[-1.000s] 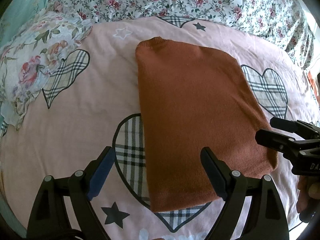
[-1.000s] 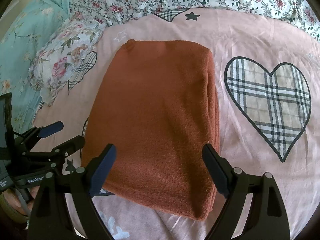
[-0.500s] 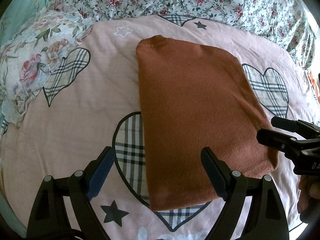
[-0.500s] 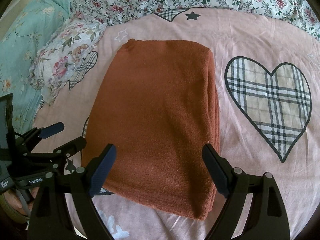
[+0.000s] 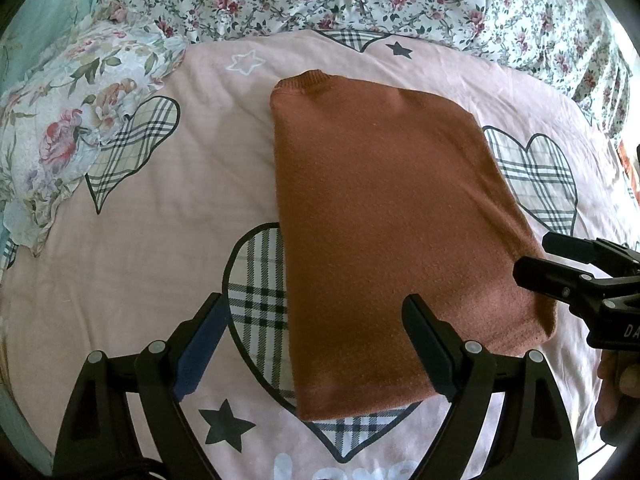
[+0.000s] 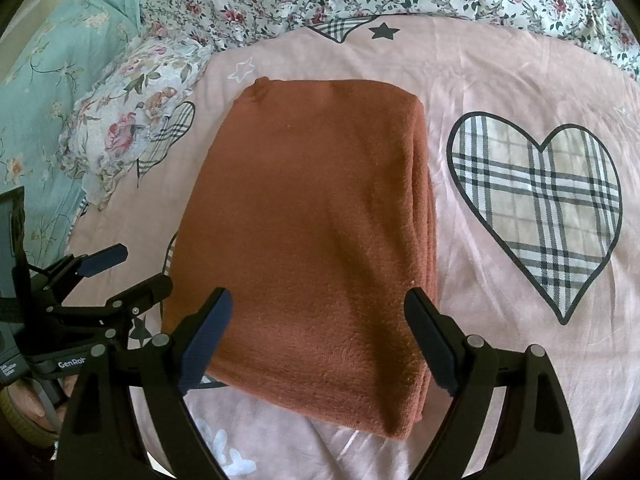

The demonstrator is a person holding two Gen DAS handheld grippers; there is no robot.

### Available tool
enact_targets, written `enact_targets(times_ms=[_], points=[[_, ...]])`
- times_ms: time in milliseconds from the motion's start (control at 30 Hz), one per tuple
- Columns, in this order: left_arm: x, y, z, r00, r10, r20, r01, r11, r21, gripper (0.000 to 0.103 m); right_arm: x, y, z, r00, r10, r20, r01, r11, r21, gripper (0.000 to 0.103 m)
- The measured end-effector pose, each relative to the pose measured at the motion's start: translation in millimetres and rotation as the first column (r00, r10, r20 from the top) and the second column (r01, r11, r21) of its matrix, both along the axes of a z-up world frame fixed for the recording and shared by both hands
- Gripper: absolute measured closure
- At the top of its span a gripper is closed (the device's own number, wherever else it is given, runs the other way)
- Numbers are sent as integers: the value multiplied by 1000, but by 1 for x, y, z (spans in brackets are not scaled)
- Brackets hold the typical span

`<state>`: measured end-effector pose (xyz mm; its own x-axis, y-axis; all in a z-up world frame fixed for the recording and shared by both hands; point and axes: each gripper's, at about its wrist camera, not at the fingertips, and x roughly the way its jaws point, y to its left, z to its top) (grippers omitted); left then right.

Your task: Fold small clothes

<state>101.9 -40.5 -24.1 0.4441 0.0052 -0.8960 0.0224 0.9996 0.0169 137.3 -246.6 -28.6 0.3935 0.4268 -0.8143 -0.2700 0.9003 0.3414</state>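
We are looking at a rust-brown sweater (image 6: 312, 232) of fuzzy, matt knit, its collar (image 5: 308, 80) ribbed. It is lying on a pink sheet (image 6: 500, 80) of smooth, faintly sheeny cloth. The right gripper (image 6: 318, 320) is showing matt black plastic fingers (image 6: 432, 340) with small shiny metal pins.

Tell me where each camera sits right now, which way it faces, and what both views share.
Left wrist: sits on the left gripper, angled down at the near left part of the folded rust sweater; its own open fingers show, plus the right gripper at the right edge.
Right wrist: sits on the right gripper, angled down over the sweater's near edge; its open fingers show, the left gripper at the left edge.
Shared: the sweater on the pink sheet.
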Motion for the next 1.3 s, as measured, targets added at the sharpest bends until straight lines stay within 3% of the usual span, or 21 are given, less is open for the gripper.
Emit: enact_targets(times_ms=[1300], points=[[1,-6,1,1000,-13,-3,14,1000,19,14,-4,-7,6,1000,0,10,0,1000,8,15]])
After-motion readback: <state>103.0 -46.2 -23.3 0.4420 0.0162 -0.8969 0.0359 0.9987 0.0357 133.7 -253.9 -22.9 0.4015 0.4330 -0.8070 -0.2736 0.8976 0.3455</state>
